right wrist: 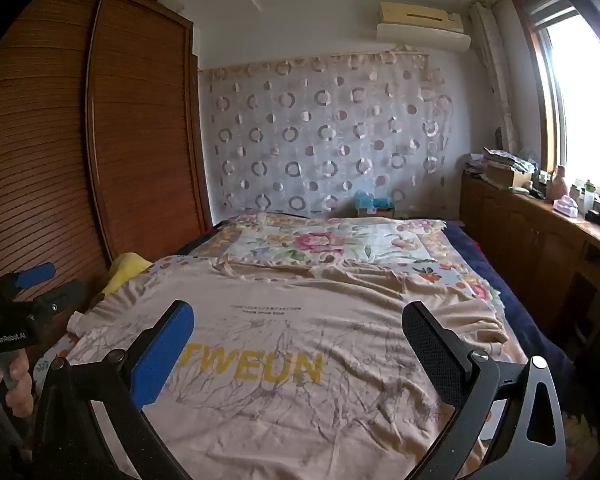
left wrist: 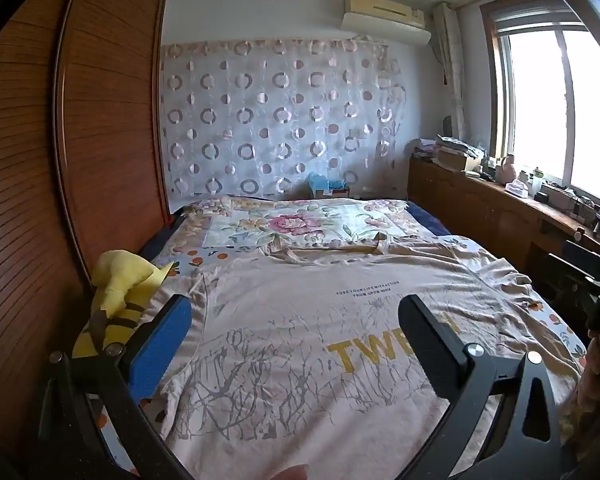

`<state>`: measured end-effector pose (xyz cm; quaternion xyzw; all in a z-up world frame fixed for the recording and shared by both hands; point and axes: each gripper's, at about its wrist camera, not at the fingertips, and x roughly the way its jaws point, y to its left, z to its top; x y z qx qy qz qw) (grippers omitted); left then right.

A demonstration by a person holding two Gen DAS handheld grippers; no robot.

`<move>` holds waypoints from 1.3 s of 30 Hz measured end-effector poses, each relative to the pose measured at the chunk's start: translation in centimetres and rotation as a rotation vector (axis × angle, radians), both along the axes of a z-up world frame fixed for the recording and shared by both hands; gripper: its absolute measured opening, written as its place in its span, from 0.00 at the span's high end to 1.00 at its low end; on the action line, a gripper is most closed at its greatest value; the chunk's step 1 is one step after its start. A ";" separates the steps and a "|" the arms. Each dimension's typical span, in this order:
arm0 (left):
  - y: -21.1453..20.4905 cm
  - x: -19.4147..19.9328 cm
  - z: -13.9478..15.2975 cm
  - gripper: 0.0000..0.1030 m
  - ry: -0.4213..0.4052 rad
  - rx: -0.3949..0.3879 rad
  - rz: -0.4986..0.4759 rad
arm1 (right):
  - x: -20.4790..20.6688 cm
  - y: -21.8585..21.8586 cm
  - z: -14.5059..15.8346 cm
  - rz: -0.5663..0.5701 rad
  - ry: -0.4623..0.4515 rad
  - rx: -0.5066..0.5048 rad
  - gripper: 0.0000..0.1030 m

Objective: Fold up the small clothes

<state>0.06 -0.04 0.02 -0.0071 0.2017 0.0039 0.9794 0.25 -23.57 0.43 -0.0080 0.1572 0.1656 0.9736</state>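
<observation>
A beige T-shirt (left wrist: 300,344) (right wrist: 308,364) with yellow letters and a grey branch print lies spread flat, front up, on the bed, collar toward the far end. My left gripper (left wrist: 296,312) hovers above its lower left part, jaws wide open, nothing between them. My right gripper (right wrist: 300,320) hangs over the shirt's lower right part, also open and empty. In the right wrist view the left gripper (right wrist: 46,286) shows at the left edge, held by a hand (right wrist: 16,384). The right gripper's black body (left wrist: 596,280) shows at the right edge of the left wrist view.
The bed carries a floral quilt (left wrist: 284,224) (right wrist: 328,244). A yellow plush toy (left wrist: 120,292) (right wrist: 126,268) lies at the bed's left edge beside a wooden wardrobe (left wrist: 100,120). A cluttered wooden cabinet (left wrist: 500,208) runs under the window on the right.
</observation>
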 end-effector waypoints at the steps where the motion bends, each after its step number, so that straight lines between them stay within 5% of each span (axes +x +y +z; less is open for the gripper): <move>1: 0.0 0.0 0.0 0.00 -0.005 0.000 0.001 | 0.0 0.0 0.0 -0.001 -0.003 0.002 0.00; 39: 0.2 -0.2 -0.2 0.00 -0.012 -0.004 0.001 | -0.3 0.0 0.2 -0.005 -0.011 0.011 0.00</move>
